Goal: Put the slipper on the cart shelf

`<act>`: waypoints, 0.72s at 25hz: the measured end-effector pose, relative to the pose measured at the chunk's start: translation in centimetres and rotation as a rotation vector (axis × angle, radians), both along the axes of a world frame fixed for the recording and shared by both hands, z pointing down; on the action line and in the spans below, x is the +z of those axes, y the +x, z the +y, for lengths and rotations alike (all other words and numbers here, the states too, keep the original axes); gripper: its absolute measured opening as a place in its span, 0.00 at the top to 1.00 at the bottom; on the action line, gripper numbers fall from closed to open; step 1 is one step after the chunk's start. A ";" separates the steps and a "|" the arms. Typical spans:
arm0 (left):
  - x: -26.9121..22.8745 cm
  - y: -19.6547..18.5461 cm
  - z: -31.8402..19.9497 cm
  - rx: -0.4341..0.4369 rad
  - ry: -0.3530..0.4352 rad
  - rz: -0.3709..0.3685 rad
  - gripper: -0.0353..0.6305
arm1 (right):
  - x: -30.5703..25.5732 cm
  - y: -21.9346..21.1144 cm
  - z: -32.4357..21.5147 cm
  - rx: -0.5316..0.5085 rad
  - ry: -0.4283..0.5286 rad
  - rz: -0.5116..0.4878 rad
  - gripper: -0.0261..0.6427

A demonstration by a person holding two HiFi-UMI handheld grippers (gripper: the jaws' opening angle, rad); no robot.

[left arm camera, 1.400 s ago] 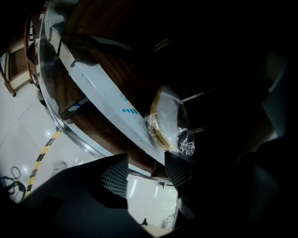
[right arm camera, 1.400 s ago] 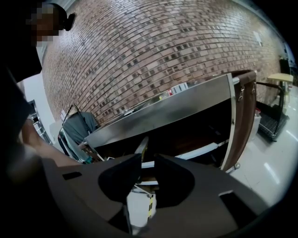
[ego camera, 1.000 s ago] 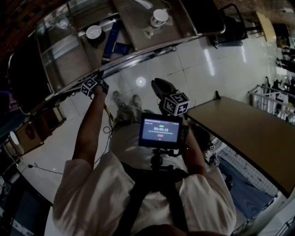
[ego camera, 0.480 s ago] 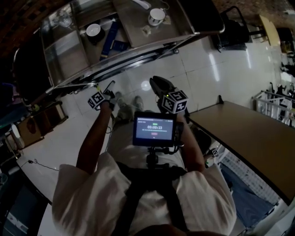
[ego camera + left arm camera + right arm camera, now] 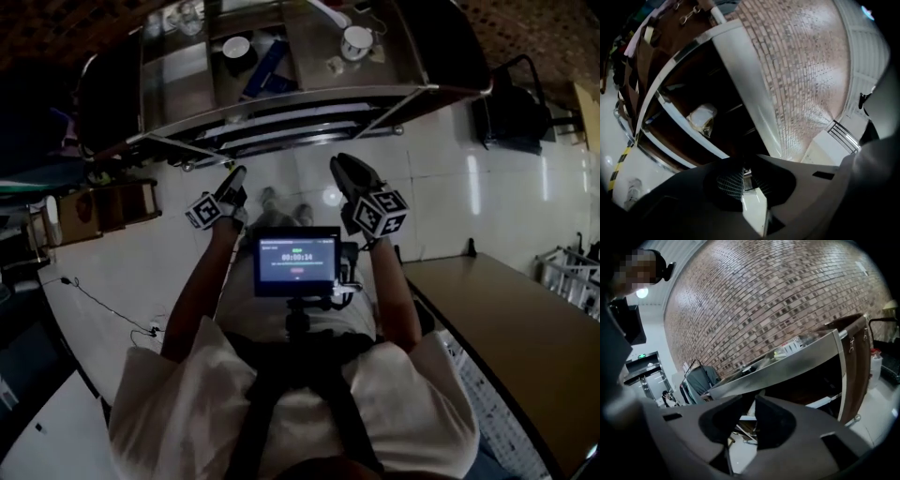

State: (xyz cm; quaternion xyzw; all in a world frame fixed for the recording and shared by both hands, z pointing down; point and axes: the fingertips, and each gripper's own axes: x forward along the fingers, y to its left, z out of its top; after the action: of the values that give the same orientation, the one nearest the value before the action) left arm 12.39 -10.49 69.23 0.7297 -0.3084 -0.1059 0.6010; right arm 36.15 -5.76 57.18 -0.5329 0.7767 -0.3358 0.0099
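Observation:
The steel cart (image 5: 309, 98) stands ahead of me, its top and shelf rails across the upper head view. My left gripper (image 5: 232, 183) hangs in the air just short of its front rail. Its jaws have just been closing and are now nearly together with nothing between them. In the left gripper view a pale crumpled bundle (image 5: 702, 119) lies on a cart shelf (image 5: 679, 126); I cannot tell whether it is the slipper. My right gripper (image 5: 349, 173) is level with the left one, jaws close together and empty. The cart's top edge (image 5: 787, 364) fills the right gripper view.
Two cups (image 5: 236, 47) (image 5: 357, 41) and a blue box (image 5: 265, 70) sit on the cart's top. A wooden table (image 5: 506, 319) is at my right, a black chair (image 5: 511, 108) beyond it. White tiled floor (image 5: 141, 272) lies below. A brick wall (image 5: 778, 296) is behind the cart.
My left gripper has pulled back from the cart's lower edge, risen, and its jaws have closed. The right gripper rose slightly. The cart now sits more central in the head view.

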 end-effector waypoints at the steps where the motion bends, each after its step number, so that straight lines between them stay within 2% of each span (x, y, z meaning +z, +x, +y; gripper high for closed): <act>1: -1.5 -0.7 0.1 -0.011 0.060 -0.007 0.91 | 0.1 0.1 0.1 -0.014 0.003 -0.009 0.80; 3: -4.3 -2.5 0.5 -0.043 0.174 -0.021 0.92 | 0.4 0.2 0.3 -0.044 0.006 -0.016 0.80; 5: -6.0 -4.7 1.7 -0.096 0.225 -0.038 0.94 | 1.0 0.5 0.3 -0.071 0.008 -0.010 0.80; 10: -7.3 -10.2 6.4 -0.210 0.210 -0.114 0.94 | 1.7 0.6 0.0 -0.102 0.002 -0.016 0.80; 14: -8.0 -12.5 8.9 -0.244 0.218 -0.186 0.94 | 1.8 -0.2 -0.5 -0.139 0.012 -0.023 0.80; 18: -8.4 -14.7 9.8 -0.288 0.219 -0.216 0.94 | 2.1 -1.2 -0.9 -0.167 0.009 -0.026 0.80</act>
State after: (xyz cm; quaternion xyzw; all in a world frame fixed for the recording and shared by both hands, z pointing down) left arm -2.31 -0.71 60.78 0.7461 -0.4589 -0.1447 0.4603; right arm 34.96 -6.61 59.29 -0.4620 0.8196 -0.3388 -0.0056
